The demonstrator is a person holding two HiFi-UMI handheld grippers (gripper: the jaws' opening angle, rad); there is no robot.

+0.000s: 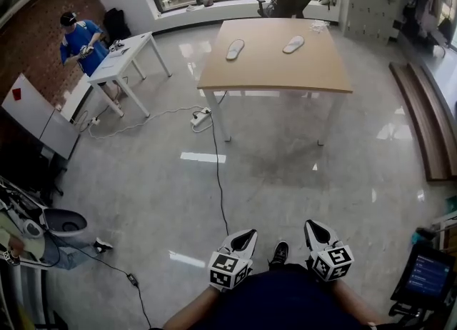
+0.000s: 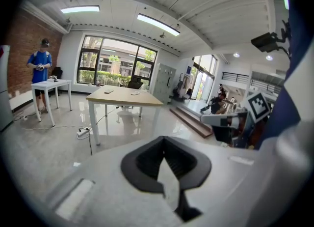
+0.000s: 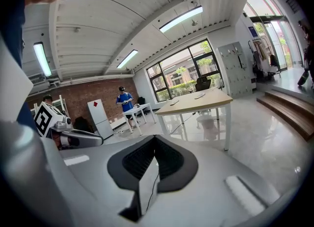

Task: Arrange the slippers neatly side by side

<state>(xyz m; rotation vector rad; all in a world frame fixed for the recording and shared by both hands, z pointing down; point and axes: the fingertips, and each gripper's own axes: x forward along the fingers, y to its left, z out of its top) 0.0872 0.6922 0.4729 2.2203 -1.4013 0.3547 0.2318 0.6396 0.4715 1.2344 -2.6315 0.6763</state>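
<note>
Fingers [image 2: 142, 164] on left gripper [image 1: 241, 241] and right gripper [image 1: 318, 233] clench nothing, far from the bench [image 1: 275, 71] where slippers [image 1: 235, 49] [image 1: 293, 44] seemingly lie apart, unarranged.

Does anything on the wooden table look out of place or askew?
Yes. On the wooden table, the slipper on the left and the slipper on the right lie with a wide gap between them, both slanted to the table's edges, not side by side.
</note>
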